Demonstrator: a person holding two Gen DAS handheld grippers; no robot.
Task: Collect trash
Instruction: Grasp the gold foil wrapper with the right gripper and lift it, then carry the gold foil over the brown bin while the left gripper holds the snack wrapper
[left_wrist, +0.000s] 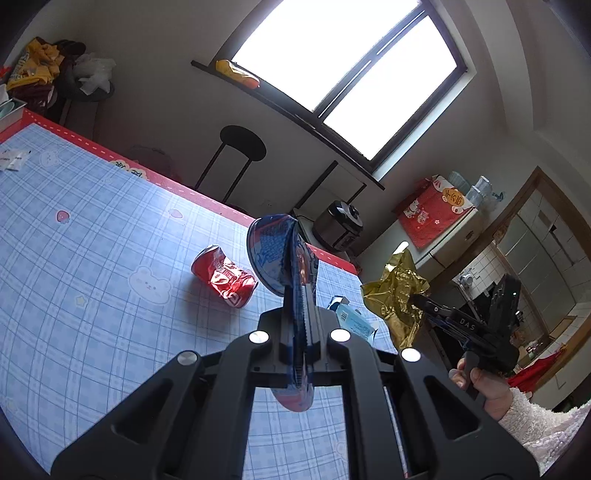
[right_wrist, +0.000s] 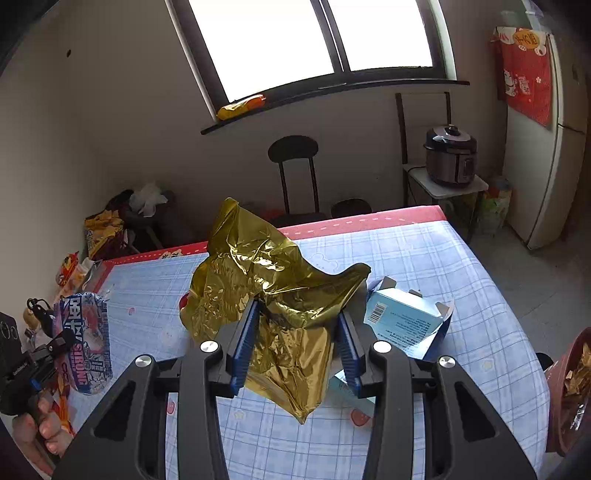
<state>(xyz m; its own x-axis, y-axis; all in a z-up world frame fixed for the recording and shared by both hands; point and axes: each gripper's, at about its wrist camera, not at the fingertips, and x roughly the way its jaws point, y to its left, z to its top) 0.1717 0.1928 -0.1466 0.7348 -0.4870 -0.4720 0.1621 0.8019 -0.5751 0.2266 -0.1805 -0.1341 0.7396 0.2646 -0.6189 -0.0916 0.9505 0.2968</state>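
Observation:
My left gripper (left_wrist: 299, 317) is shut on a flattened blue drink can (left_wrist: 275, 258) and holds it above the blue checked table (left_wrist: 74, 221). It shows from the side in the right wrist view (right_wrist: 83, 343). A crushed red can (left_wrist: 223, 277) lies on the table beyond it. My right gripper (right_wrist: 297, 332) holds a crumpled gold foil wrapper (right_wrist: 266, 280) between its blue pads, lifted over the table; the wrapper also shows in the left wrist view (left_wrist: 397, 291). A light blue carton (right_wrist: 402, 317) lies open on the table to the right.
A dark red bin (right_wrist: 565, 391) with scraps inside stands at the table's right edge. White paper slips (left_wrist: 13, 160) lie at the far left. A black stool (right_wrist: 293, 166), a rice cooker (right_wrist: 450, 155) and a fridge (right_wrist: 546, 147) stand beyond the table.

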